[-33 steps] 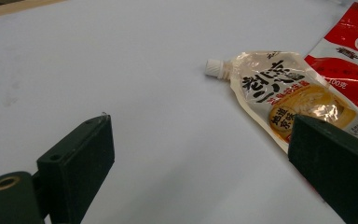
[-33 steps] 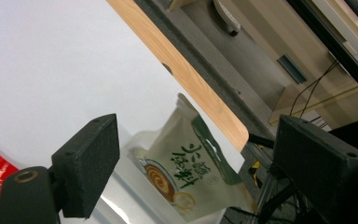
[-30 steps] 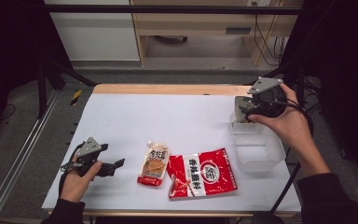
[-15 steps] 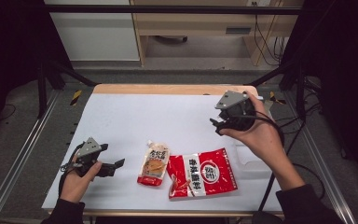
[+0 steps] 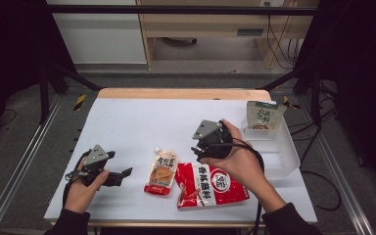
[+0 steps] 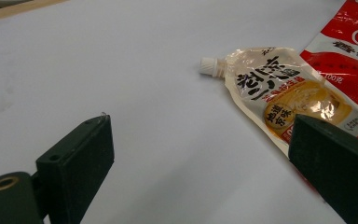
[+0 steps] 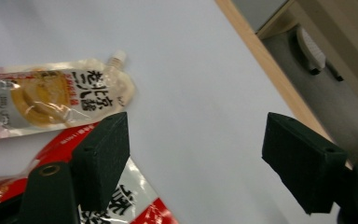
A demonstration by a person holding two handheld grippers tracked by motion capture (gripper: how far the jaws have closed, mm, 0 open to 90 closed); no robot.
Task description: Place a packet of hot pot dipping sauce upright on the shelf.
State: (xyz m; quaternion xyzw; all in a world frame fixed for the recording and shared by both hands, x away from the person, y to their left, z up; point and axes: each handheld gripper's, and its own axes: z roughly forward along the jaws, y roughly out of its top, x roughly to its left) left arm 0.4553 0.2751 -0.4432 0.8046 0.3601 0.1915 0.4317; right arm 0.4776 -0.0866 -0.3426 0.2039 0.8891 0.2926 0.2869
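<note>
Two tongs, both spread, nothing between the jaws. Left tongs (image 5: 125, 172) rest low on the white table (image 5: 137, 122), aimed at the spouted pouch (image 5: 160, 171); left gripper view adds its white screw cap (image 6: 212, 66), too small to make out from above. Right tongs (image 5: 196, 146) hover over the top edge of the red bag (image 5: 210, 185), jaws just narrowing a bit but well apart; right gripper view shows one jaw over the bag's red-and-white print. High view alone gives the clear bin (image 5: 279, 147) at the table's right edge, with a green-topped pouch (image 5: 263, 115) leaning inside. Count: two pouches, one bag, one bin.
</note>
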